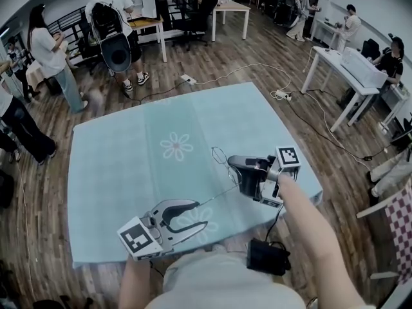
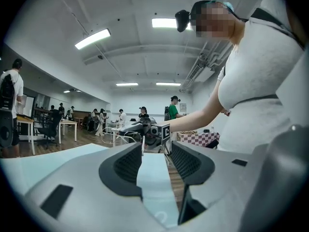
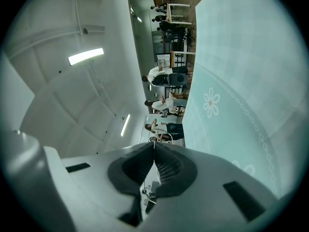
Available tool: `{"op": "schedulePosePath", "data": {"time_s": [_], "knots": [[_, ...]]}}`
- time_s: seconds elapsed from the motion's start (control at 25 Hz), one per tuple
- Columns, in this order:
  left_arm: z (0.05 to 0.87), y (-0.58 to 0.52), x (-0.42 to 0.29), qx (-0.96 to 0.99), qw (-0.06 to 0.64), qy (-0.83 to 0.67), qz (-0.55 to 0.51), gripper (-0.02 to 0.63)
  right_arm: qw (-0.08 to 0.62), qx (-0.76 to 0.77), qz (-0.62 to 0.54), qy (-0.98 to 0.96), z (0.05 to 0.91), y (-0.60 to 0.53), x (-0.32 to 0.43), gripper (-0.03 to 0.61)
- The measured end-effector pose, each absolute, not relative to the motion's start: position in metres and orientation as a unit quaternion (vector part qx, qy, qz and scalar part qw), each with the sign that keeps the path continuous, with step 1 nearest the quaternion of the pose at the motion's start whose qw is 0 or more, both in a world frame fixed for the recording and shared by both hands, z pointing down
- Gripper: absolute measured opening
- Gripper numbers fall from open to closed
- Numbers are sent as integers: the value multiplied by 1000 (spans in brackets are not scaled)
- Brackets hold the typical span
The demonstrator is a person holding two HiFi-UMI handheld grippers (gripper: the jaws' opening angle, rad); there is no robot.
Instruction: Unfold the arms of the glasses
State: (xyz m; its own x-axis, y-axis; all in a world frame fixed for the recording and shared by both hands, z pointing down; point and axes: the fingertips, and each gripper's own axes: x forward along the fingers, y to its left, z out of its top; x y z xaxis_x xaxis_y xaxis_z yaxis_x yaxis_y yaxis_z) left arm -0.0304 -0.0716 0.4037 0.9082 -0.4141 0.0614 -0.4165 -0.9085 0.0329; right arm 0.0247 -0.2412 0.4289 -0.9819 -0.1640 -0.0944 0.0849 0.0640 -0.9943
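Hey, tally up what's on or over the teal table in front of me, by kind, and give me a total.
handheld tongs: 2 (left tongs, right tongs)
wire-rimmed glasses: 1
teal flowered tablecloth: 1
total: 4

No legible text, label or number anywhere

Wood-plank floor, white desks round the edges, long ceiling lights overhead.
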Motion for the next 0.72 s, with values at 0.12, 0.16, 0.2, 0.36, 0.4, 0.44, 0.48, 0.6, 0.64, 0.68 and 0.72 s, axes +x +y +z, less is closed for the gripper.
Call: {"op": "schedulePosePath", "data": {"time_s": [0.12, 0.16, 0.2, 0.36, 0.4, 0.44, 0.48, 0.6, 0.64, 0.68, 0.72], "knots": [[399, -67, -26, 979, 28, -199, 24, 198, 92, -29, -683, 724, 425, -244, 25, 11], [398, -65, -25, 980, 29, -194, 23, 198, 91, -30, -682, 725, 424, -244, 25, 11], [396, -63, -23, 981, 30, -191, 22, 198, 89, -30, -682, 725, 424, -244, 25, 11], [399, -68, -25, 976, 23, -217, 21, 198, 91, -10, -684, 723, 424, -237, 24, 12], [401, -72, -28, 973, 19, -229, 22, 198, 92, -2, -685, 723, 422, -235, 23, 12], [403, -76, -30, 970, 15, -240, 27, 198, 92, 6, -685, 722, 421, -233, 22, 12], [406, -79, -32, 968, 10, -248, 34, 198, 89, 12, -685, 723, 420, -231, 21, 12], [412, -86, -36, 962, -2, -267, 51, 223, 80, 21, -686, 723, 421, -224, 18, 12], [413, -88, -37, 961, -3, -273, 53, 235, 80, 24, -687, 722, 420, -222, 17, 12], [414, -89, -38, 959, -6, -277, 54, 239, 79, 27, -686, 722, 419, -220, 16, 12], [414, -91, -38, 958, -9, -282, 56, 252, 79, 29, -686, 723, 418, -219, 16, 12]]}}
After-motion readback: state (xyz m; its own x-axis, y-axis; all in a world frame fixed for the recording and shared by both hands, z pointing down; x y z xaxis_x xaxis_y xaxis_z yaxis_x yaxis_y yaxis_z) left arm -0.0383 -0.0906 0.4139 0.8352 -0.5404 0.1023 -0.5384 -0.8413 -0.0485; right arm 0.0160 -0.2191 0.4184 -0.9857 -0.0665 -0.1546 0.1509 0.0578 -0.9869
